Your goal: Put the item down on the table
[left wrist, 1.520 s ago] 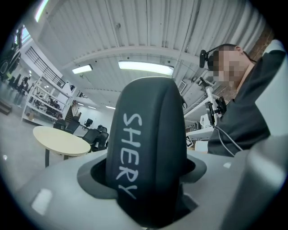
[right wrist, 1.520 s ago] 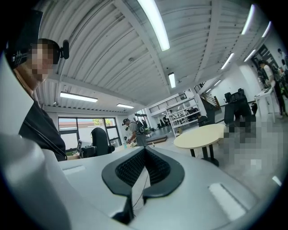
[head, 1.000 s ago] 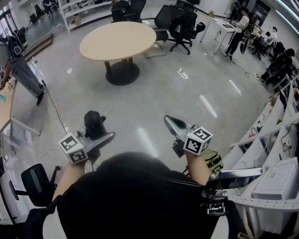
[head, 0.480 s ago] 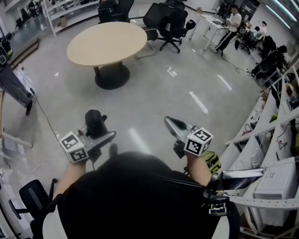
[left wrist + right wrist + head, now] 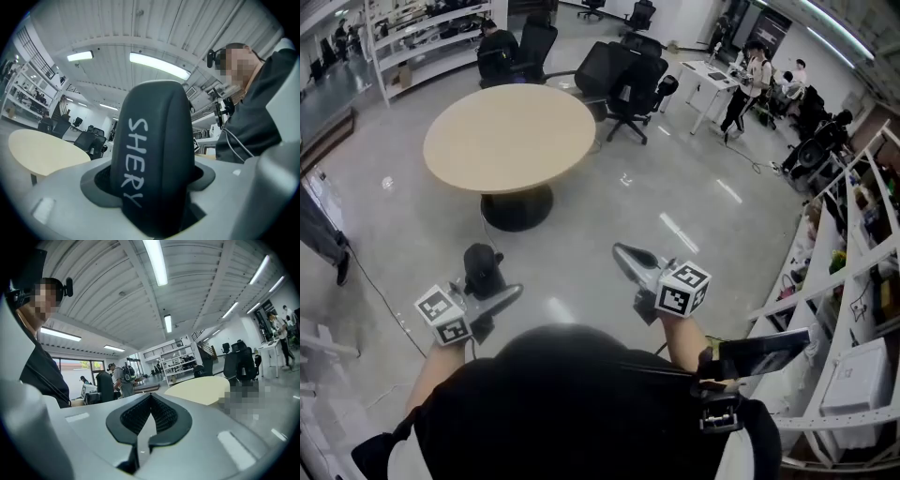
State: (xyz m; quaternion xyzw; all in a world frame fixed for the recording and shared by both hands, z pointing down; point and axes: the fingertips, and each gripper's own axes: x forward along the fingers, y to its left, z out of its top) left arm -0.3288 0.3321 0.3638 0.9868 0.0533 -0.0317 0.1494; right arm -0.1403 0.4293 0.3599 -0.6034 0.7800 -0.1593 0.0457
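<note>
A black rounded item (image 5: 481, 267) with white lettering "SHERY" (image 5: 154, 173) stands upright between the jaws of my left gripper (image 5: 490, 292), which is shut on it. In the left gripper view (image 5: 152, 190) the item fills the middle and hides the fingertips. I hold it above the grey floor, short of the round beige table (image 5: 511, 136), which also shows in both gripper views (image 5: 37, 152) (image 5: 201, 390). My right gripper (image 5: 625, 258) (image 5: 149, 420) points forward at the same height, its jaws together with nothing in them.
Black office chairs (image 5: 623, 70) stand behind the table. White shelving (image 5: 853, 309) runs along the right side and a rack (image 5: 422, 37) along the far left. People stand at a desk (image 5: 750, 70) at the back right. Glossy floor lies between me and the table.
The table has come nearer and lower in the head view as the person moves towards it. Both grippers keep their pose, the left one still holding the black item.
</note>
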